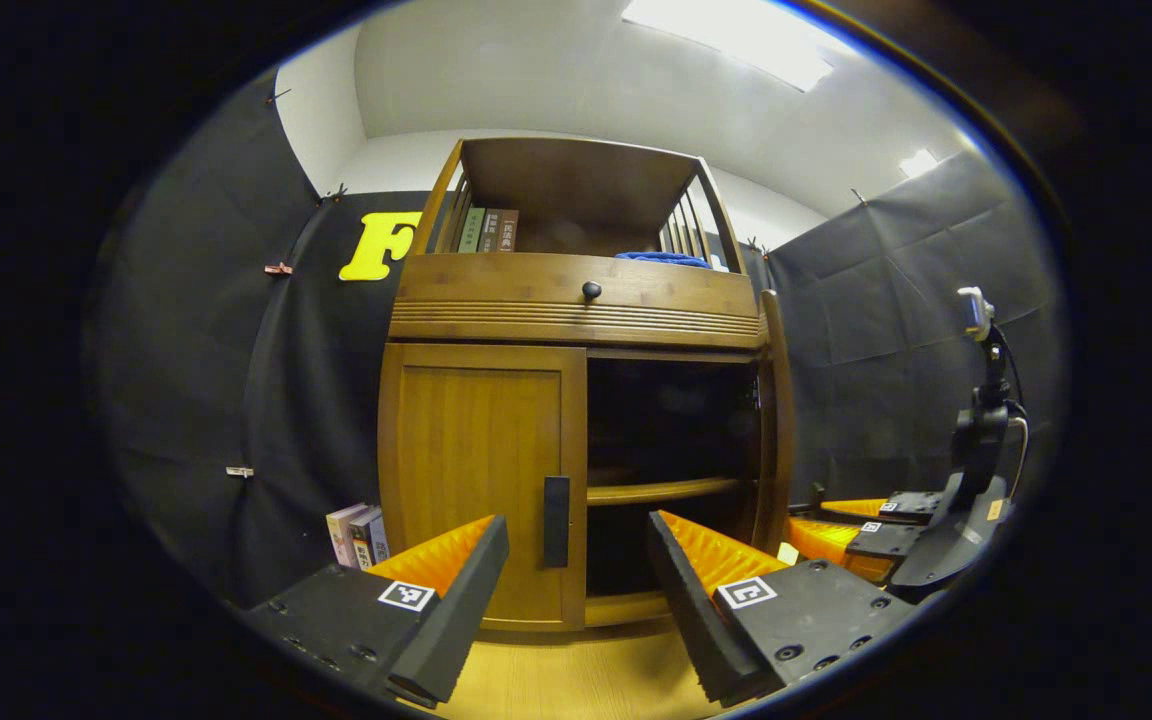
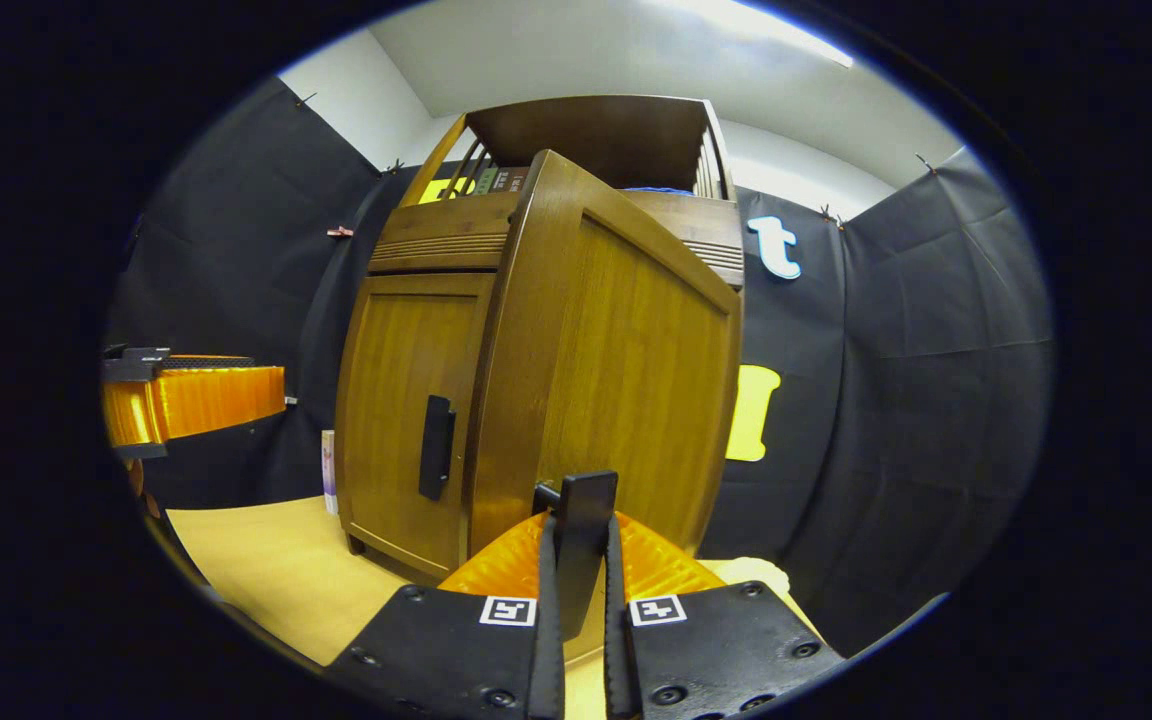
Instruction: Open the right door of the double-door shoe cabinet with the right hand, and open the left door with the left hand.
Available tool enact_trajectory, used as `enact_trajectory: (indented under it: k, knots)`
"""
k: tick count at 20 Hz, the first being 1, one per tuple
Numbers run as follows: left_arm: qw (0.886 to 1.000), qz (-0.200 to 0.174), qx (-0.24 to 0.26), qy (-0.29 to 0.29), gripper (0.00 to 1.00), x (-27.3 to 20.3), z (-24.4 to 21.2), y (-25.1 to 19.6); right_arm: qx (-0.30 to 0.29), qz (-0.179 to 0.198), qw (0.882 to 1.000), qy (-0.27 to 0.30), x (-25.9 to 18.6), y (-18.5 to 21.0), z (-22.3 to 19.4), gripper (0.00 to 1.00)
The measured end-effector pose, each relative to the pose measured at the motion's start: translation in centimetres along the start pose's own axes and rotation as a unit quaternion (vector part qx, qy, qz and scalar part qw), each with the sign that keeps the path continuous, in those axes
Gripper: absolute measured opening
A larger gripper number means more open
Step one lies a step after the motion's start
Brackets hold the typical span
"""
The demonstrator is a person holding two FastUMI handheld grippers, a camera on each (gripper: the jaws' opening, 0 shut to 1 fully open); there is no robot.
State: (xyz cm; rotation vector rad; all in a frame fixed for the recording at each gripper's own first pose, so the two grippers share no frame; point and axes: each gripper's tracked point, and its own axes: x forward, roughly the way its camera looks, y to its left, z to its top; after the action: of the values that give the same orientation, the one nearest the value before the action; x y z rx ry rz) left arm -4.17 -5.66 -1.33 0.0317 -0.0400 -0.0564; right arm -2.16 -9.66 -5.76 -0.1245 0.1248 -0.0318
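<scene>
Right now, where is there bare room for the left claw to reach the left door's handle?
Bare floor lies before the shut left door; its handle stands unobstructed between the open left claw fingers. Crowded rightward: open right door, right claw clamping its handle.

Left door (image 1: 481, 480) shut, right door (image 2: 616, 370) swung open, books (image 1: 358, 533) beside cabinet (image 1: 576, 300)

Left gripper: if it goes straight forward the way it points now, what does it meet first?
Probably the black handle of the closed left door, which sits in line between the open fingers of the left gripper. Depth is unclear, so the gap cannot be judged.
</scene>
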Motion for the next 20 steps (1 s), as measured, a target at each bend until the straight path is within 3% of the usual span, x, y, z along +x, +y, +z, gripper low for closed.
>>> enact_trajectory:
  k: [3,5,6,8,14,20]
  knots:
    - [1.0,-0.007,-0.004,0.001,0.87,0.5,-0.1,-1.3,-0.005,-0.023,1.0,0.005,-1.4,-2.1,0.0,0.14]
    - [1.0,-0.009,-0.006,0.001,0.87,0.7,-0.2,-1.9,-0.003,-0.033,0.999,0.006,-1.9,-3.4,0.0,0.18]
    - [1.0,-0.011,-0.005,0.002,0.87,0.9,-0.2,-2.2,-0.006,-0.038,0.999,0.008,-2.1,-4.0,0.0,0.14]
    - [1.0,-0.014,-0.005,0.002,0.87,1.2,-0.4,-2.7,-0.017,-0.051,0.999,0.009,-2.5,-5.3,-0.1,0.18]
    - [1.0,-0.023,-0.009,0.008,0.87,2.4,-0.8,-4.4,-0.03,-0.075,0.997,0.018,-3.9,-8.5,-0.8,0.18]
    - [0.999,-0.026,-0.015,0.012,0.87,3.1,-1.0,-5.0,-0.024,-0.095,0.995,0.021,-5.8,-11.0,-0.9,0.11]
